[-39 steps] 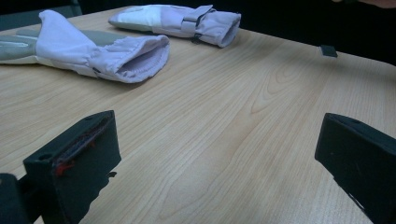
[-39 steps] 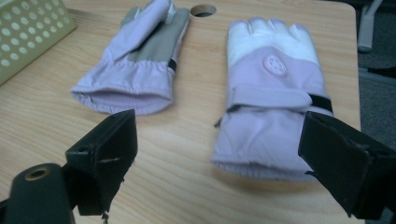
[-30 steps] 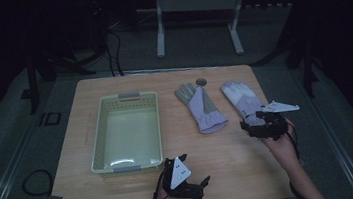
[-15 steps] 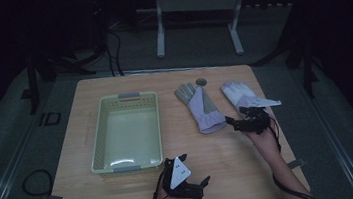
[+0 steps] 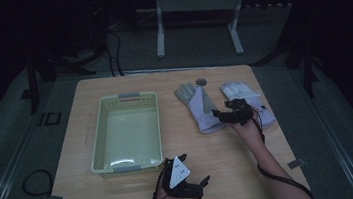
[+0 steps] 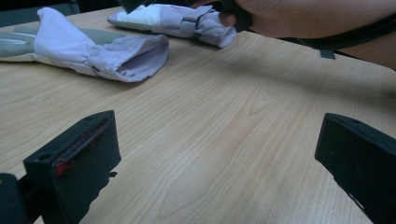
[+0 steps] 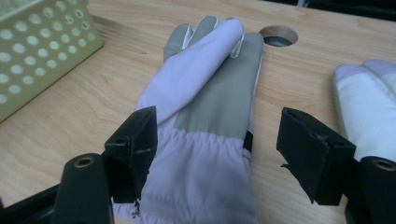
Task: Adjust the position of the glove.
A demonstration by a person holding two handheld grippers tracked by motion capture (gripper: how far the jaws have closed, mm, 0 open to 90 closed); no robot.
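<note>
Two pale lilac-and-grey work gloves lie flat on the wooden table (image 5: 140, 194). One glove (image 5: 198, 108) is at the centre right and the other glove (image 5: 244, 95) is farther right. My right gripper (image 5: 220, 116) is low over the cuff of the nearer glove (image 7: 210, 112). Its jaws straddle that cuff and have just been closing. The right gripper (image 7: 219, 154) is still open, and one jaw stands clear of the fabric. My left gripper (image 5: 196, 168) rests near the front edge. In its own view the left gripper (image 6: 215, 158) is open over bare wood.
A pale green perforated basket (image 5: 99, 138) stands empty on the left half of the table. A round cable hole (image 5: 201, 81) sits in the tabletop behind the gloves. Dark floor and metal stand legs lie beyond the far edge.
My right gripper has travelled left and slightly down, from over the right-hand glove to the cuff of the other glove. The left gripper has stayed put.
</note>
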